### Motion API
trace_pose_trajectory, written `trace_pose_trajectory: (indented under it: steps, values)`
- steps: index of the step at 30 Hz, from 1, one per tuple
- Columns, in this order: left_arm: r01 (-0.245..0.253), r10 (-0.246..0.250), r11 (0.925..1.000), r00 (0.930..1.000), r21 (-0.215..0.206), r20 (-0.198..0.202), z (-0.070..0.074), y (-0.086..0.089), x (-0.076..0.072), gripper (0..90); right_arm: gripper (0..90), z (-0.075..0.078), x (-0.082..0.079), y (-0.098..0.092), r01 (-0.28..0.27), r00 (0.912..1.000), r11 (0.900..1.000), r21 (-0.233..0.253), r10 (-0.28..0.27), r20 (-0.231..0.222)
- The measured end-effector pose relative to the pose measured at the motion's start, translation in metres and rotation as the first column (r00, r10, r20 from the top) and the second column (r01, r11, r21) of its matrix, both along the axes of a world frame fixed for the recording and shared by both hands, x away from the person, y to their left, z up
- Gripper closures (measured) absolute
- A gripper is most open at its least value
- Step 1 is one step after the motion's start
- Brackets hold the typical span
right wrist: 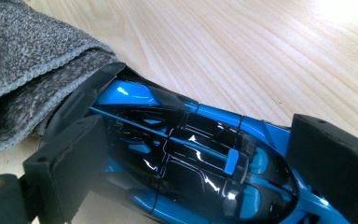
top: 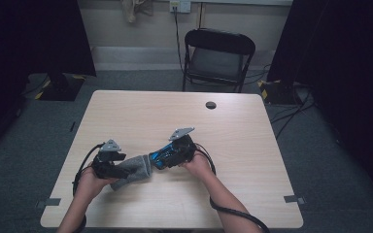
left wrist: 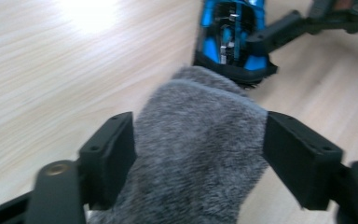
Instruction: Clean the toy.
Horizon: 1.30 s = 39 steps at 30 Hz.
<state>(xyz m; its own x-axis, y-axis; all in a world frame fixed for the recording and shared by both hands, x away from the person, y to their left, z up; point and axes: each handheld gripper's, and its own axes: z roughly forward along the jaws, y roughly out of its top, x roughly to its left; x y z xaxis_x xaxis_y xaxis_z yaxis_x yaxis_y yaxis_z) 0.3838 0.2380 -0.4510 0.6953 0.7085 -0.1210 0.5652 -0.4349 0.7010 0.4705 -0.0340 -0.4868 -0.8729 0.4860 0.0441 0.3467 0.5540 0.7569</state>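
The fuzzy grey pouch (right wrist: 23, 60) gapes open, the glossy blue-and-black toy car (right wrist: 191, 163) nosing its mouth on the wooden table (top: 233, 126). The left gripper (left wrist: 198, 156) clamps the pouch; the right gripper (right wrist: 200, 172) clamps the car.

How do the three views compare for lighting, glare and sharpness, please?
High view: dim, dark at both sides, the table evenly lit. Left gripper view: a blown-out glare patch on the wood at top left, and soft focus over the grey cloth and blue toy car. Right gripper view: sharper, with small white highlights on the car's glossy body.
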Motion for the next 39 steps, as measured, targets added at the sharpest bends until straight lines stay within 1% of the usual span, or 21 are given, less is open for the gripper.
trace_pose_trajectory:
  steps: [1,4,5,7,8,10,11,12,13,14,17,19,20,22,23,25,26,27,31,34,39]
  values:
    - [0.005,-0.005,1.0,1.0,0.007,-0.004,-0.002,-0.001,0.0,26.7,4.7,0.0,0.0,0.0,0.004,1.0,1.0,0.001,-0.004,0.0]
    - [0.02,-0.015,0.9952,0.9987,0.096,-0.049,-0.014,-0.007,0.002,30.1,4.7,0.0,-0.001,0.001,0.005,1.0,1.0,-0.007,-0.005,0.002]
    - [0.027,-0.02,0.9935,0.9981,0.111,-0.058,-0.017,-0.008,0.003,30.8,4.7,0.001,-0.001,0.002,0.005,1.0,1.0,-0.01,-0.005,0.001]
    - [0.047,-0.04,0.9867,0.9982,0.156,-0.045,-0.025,-0.012,0.002,35.4,4.6,0.001,-0.001,0.002,0.006,1.0,1.0,-0.012,-0.006,0.0]
    - [0.038,-0.032,0.9828,0.999,0.181,-0.031,-0.025,-0.015,0.002,38.0,4.6,0.001,-0.002,0.003,0.007,1.0,1.0,-0.012,-0.007,0.0]
    - [0.0,0.011,0.9797,0.9986,0.2,-0.052,-0.021,-0.02,0.003,50.6,4.6,0.001,-0.002,0.003,0.006,1.0,1.0,-0.014,-0.006,-0.002]
    - [-0.019,0.031,0.9788,0.998,0.204,-0.056,-0.02,-0.021,0.003,60.2,4.6,0.001,-0.002,0.004,0.007,1.0,1.0,-0.015,-0.007,-0.003]
    - [-0.057,0.07,0.9785,0.9959,0.198,-0.057,-0.019,-0.021,0.005,63.3,4.6,0.001,-0.003,0.004,0.008,1.0,1.0,-0.02,-0.008,-0.003]
    - [-0.107,0.116,0.9768,0.9924,0.186,-0.04,-0.019,-0.02,0.006,67.1,4.6,0.002,-0.003,0.005,0.01,0.9999,1.0,-0.023,-0.01,-0.006]
    - [-0.159,0.166,0.968,0.9858,0.194,-0.022,-0.018,-0.019,0.008,68.3,4.7,0.002,-0.002,0.005,0.008,0.9999,1.0,-0.027,-0.009,-0.008]
    - [-0.263,0.268,0.9519,0.9633,0.156,-0.009,-0.015,-0.016,0.014,69.0,4.7,0.003,-0.002,0.005,0.006,1.0,0.999,-0.034,-0.006,-0.006]
    - [-0.301,0.307,0.9402,0.9517,0.159,-0.011,-0.016,-0.018,0.019,69.1,4.7,0.003,-0.003,0.006,0.006,1.0,0.999,-0.034,-0.006,-0.006]
    - [-0.314,0.322,0.9354,0.9463,0.163,-0.027,-0.018,-0.02,0.022,69.0,4.7,0.003,-0.003,0.006,0.006,1.0,0.999,-0.033,-0.006,-0.006]
    - [-0.328,0.338,0.9308,0.9403,0.161,-0.038,-0.021,-0.025,0.027,68.9,4.7,0.002,-0.003,0.006,0.006,1.0,0.999,-0.032,-0.006,-0.006]
    - [-0.325,0.335,0.9311,0.9413,0.166,-0.039,-0.021,-0.028,0.028,69.0,4.7,0.002,-0.003,0.006,0.007,1.0,0.999,-0.031,-0.007,-0.005]
    - [-0.29,0.303,0.9418,0.9518,0.17,-0.051,-0.02,-0.033,0.028,69.0,4.7,0.002,-0.003,0.006,0.008,0.9999,0.999,-0.031,-0.008,-0.007]
    - [-0.29,0.303,0.9418,0.9518,0.17,-0.051,-0.02,-0.033,0.028,69.2,4.7,0.002,-0.003,0.006,0.008,0.9999,1.0,-0.03,-0.009,-0.006]
    - [-0.264,0.279,0.9471,0.9581,0.182,-0.063,-0.018,-0.038,0.026,69.4,4.7,0.003,-0.003,0.006,0.008,0.9999,0.999,-0.034,-0.009,-0.007]
    - [-0.213,0.231,0.9607,0.9687,0.178,-0.09,-0.017,-0.043,0.02,70.1,4.7,0.002,-0.003,0.006,0.009,0.9999,0.999,-0.031,-0.009,-0.007]
    - [-0.189,0.209,0.9683,0.9712,0.164,-0.115,-0.016,-0.048,0.015,70.5,4.7,0.003,-0.004,0.007,0.014,0.9999,0.999,-0.035,-0.014,-0.006]
    - [-0.178,0.198,0.973,0.9703,0.147,-0.138,-0.015,-0.05,0.012,70.6,4.7,0.003,-0.004,0.007,0.016,0.9998,0.999,-0.043,-0.016,-0.007]
